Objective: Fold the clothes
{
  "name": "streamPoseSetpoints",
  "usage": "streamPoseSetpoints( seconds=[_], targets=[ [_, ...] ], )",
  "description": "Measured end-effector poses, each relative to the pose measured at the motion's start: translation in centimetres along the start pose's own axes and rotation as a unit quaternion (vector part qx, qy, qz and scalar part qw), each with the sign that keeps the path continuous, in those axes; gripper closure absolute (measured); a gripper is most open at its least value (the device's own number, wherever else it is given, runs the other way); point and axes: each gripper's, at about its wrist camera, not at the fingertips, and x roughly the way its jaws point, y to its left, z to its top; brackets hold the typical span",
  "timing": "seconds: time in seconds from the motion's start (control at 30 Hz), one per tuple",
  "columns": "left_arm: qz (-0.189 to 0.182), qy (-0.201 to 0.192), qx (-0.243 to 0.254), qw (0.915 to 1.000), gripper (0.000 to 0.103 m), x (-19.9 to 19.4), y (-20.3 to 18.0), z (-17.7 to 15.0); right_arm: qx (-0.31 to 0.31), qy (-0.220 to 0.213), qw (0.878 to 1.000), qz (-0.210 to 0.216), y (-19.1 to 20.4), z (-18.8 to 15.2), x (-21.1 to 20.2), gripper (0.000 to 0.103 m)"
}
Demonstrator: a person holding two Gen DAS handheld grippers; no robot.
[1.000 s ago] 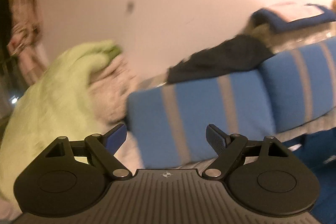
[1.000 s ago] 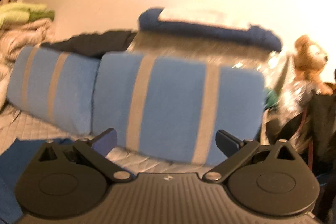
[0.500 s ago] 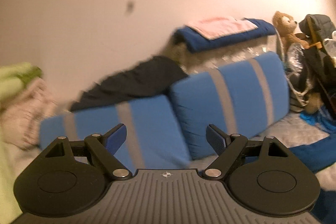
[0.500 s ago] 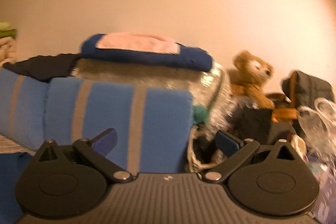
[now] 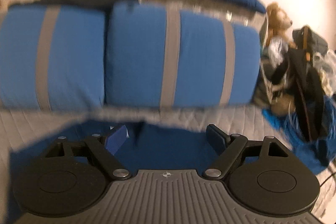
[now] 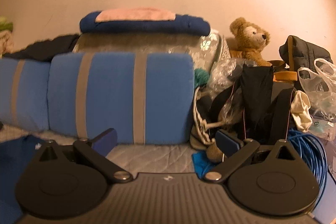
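Note:
A dark blue garment (image 5: pixel 163 146) lies spread on the grey quilted bed (image 5: pixel 31 119), right under my left gripper (image 5: pixel 167 138), which is open and empty just above it. The view is motion-blurred. In the right wrist view only the garment's edge (image 6: pixel 14 152) shows at the lower left. My right gripper (image 6: pixel 166 140) is open and empty, held above the quilt (image 6: pixel 151 156) in front of the blue pillows.
Two blue pillows with grey stripes (image 5: pixel 178 54) (image 6: pixel 117 96) stand against the wall. Folded blue and pink clothes (image 6: pixel 142 22) lie on top of a wrapped bundle. A teddy bear (image 6: pixel 250 39), bags, a plastic bag (image 6: pixel 319 81) and coiled blue cable (image 6: pixel 308 152) crowd the right.
Both views have swung right and tilted down. The green and white laundry pile left the left view; the dark blue garment now lies under the left gripper. Both grippers stayed open.

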Motion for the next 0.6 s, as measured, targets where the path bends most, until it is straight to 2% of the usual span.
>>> streamPoseSetpoints(
  seconds=[0.17,0.27,0.33,0.4,0.47,0.53,0.6],
  targets=[
    [-0.009,0.031,-0.035,0.9989,0.020,0.4,2.4,-5.1,-0.013,0.035,0.999,-0.005,-0.8,-2.9,0.0,0.000],
    [0.016,0.042,-0.038,0.9982,0.020,-0.6,3.2,-5.7,-0.009,0.057,0.998,-0.017,-1.9,-4.7,0.1,0.000],
    [0.016,0.019,-0.007,0.9997,0.020,-1.8,2.8,-5.6,-0.003,0.071,0.997,-0.028,-2.7,-6.0,0.2,0.000],
    [0.034,0.003,0.045,0.9984,0.020,-2.1,1.5,-6.0,0.009,0.080,0.996,-0.039,-3.7,-7.1,0.2,0.000],
    [0.055,-0.007,0.110,0.9924,0.020,-2.5,0.1,-6.5,0.026,0.090,0.994,-0.048,-4.6,-8.2,0.1,0.000],
    [0.068,-0.015,0.172,0.9827,0.020,-2.9,-1.4,-7.0,0.030,0.102,0.993,-0.056,-5.3,-9.3,-0.1,0.000],
    [0.063,-0.027,0.204,0.9766,0.020,-3.8,-2.3,-7.3,0.029,0.109,0.992,-0.062,-5.9,-10.0,-0.4,0.000]
  ],
)
